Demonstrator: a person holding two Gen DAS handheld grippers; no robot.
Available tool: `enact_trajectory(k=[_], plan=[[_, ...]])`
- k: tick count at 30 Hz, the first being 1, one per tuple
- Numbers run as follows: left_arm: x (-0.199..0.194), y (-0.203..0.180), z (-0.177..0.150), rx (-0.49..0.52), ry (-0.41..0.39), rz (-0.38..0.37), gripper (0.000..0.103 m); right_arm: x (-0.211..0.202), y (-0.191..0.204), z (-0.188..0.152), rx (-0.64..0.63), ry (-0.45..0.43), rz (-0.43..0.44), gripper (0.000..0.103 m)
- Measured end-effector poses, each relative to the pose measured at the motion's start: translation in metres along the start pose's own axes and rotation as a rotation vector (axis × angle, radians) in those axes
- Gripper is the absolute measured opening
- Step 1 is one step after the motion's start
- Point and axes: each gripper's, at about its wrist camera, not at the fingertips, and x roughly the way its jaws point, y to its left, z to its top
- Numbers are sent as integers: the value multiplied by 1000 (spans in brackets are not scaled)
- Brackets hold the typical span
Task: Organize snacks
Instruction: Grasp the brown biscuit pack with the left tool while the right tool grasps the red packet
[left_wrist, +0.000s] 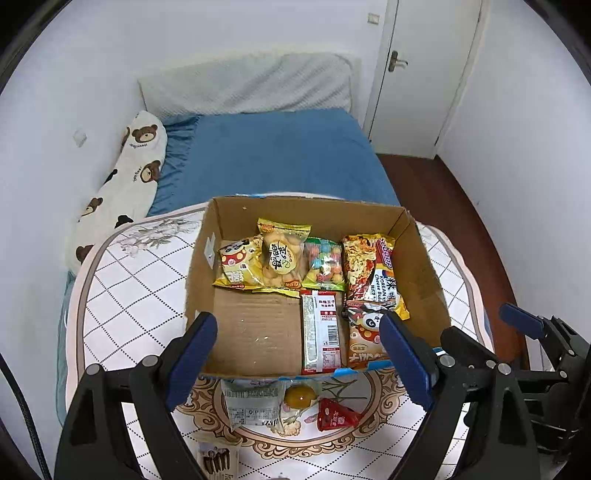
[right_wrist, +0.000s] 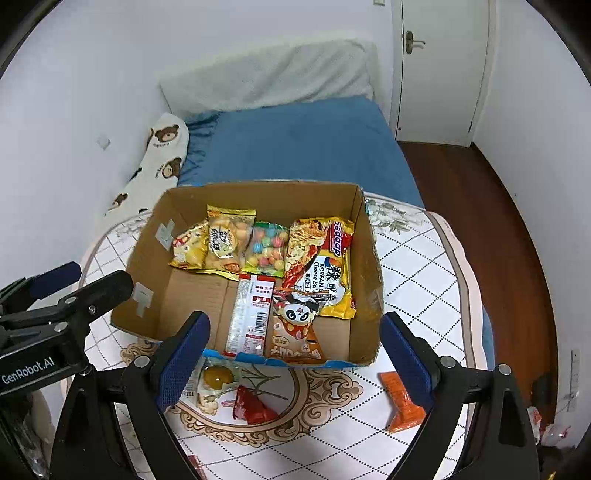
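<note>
While both grippers hang above the table (left_wrist: 122, 280) with nothing between their blue pads, the open cardboard box (left_wrist: 424, 266) sits in the middle of the patterned tabletop, its long axis running left to right and its near wall low and torn along a blue edge. Along the far side lie four packets side by side: a yellow bag (left_wrist: 236, 267) at the left, a clear bag of round biscuits (left_wrist: 282, 258), a bag of coloured balls (left_wrist: 324, 264), and a noodle pack (left_wrist: 369, 273) at the right, its length running near to far. Nearer, a red-and-white strip pack (left_wrist: 320, 330) lies lengthwise near to far, just beside a panda packet (left_wrist: 365, 339) that overlaps the noodle pack's near end. The box's near left floor is bare.

Outside, just before the near wall, lie a silver packet (left_wrist: 253, 406), a jelly cup (left_wrist: 300, 395) and a red triangular packet (left_wrist: 336, 415). An orange packet (right_wrist: 400, 402) lies further right.

The left gripper (left_wrist: 299, 354) has its fingers wide apart, as has the right gripper (right_wrist: 291, 354).
</note>
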Motion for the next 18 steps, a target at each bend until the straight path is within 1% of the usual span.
enact_trajectory(k=[4, 6, 9, 11, 13, 14, 16, 18], plan=[[-10, 6, -9, -13, -4, 1, 90, -8, 1, -9, 17, -2, 22, 95], [-11, 10, -15, -19, 4, 12, 90, -5, 2, -16, 24, 15, 35, 95], [-7, 18, -32, -5, 30, 28, 90, 8, 2, -32, 41, 71, 63, 95], [3, 21, -53, 47, 70, 45, 90, 22, 2, -49, 49, 126, 80, 95], [20, 22, -81, 126, 137, 57, 90, 38, 1, -69, 54, 188, 88, 95], [29, 23, -96, 167, 184, 59, 90, 47, 0, -80, 55, 220, 92, 95], [52, 25, -136, 248, 304, 43, 90, 65, -1, -106, 58, 298, 100, 95], [72, 27, -178, 328, 424, 32, 90, 79, -3, -127, 54, 356, 103, 95]])
